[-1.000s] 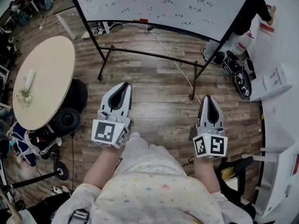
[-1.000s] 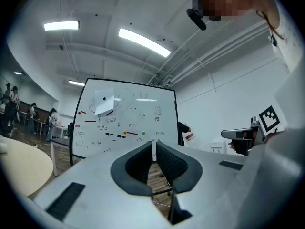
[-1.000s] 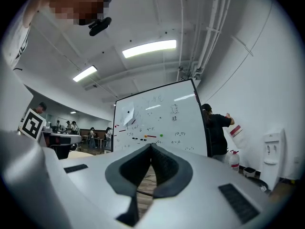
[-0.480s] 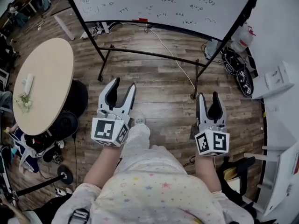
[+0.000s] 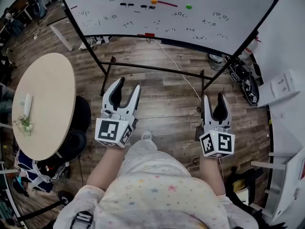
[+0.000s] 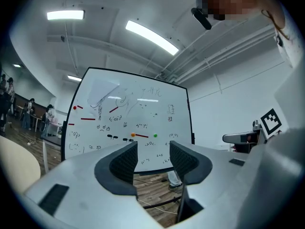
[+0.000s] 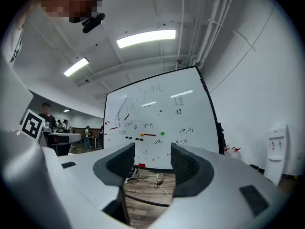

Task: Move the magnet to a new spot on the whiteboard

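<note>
Round surface point(image 5: 47, 99) sits far left and is not in play. The left claw point(image 5: 129, 83) is held low and level over the wood floor, aimed at the whiteboard point(image 5: 102, 25). Its jaws have just been opening and stand spread wide with nothing between them, likely pre-opened for a grab. The board is well apart from both claws, so there is no contact. Magnets are on the board's upper middle: the orange magnet point(image 5: 154, 1) at the end of a red line, the green magnet point(image 5: 189, 6) off to its right. Can't tell which one is the target. The right claw point(image 5: 213, 97) is also level and facing the board, jaws apart and empty. Both look held out front for the approach. Task barely begun, magnets untouched.
</note>
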A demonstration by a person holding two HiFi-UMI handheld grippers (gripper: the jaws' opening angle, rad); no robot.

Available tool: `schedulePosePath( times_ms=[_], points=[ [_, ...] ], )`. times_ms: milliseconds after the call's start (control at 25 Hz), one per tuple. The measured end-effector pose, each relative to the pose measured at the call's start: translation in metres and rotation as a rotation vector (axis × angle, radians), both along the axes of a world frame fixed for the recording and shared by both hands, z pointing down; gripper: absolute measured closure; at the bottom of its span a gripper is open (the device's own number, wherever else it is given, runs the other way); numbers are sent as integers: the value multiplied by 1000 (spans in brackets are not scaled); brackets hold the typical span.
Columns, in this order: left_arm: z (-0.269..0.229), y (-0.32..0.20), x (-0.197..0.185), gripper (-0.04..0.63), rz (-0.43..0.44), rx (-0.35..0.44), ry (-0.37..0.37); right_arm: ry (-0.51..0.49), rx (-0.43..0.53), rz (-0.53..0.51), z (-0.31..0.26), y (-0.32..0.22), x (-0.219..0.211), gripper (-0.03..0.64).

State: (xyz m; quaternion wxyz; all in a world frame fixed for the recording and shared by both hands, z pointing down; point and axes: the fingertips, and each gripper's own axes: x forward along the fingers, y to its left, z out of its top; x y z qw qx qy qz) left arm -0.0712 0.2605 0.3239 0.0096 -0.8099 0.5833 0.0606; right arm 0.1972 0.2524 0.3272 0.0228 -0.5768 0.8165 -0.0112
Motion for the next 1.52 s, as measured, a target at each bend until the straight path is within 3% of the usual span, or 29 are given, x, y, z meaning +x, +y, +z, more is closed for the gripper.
schedulePosePath(
  times_ms=[400, 600, 960, 1520],
  points=[
    [6, -72, -45, 405, 43, 1, -2, 9, 9, 42, 8, -54, -49, 402],
    [18, -100, -56, 405, 32, -23, 13, 15, 7, 76, 10, -77, -48, 423],
    [29, -151, -46, 405, 29, -54, 11, 4, 14, 54, 15, -136, -46, 436],
    [9, -256, 0, 405, -38, -10, -8, 6, 20, -71, 6, -254, -8, 436]
  ],
)
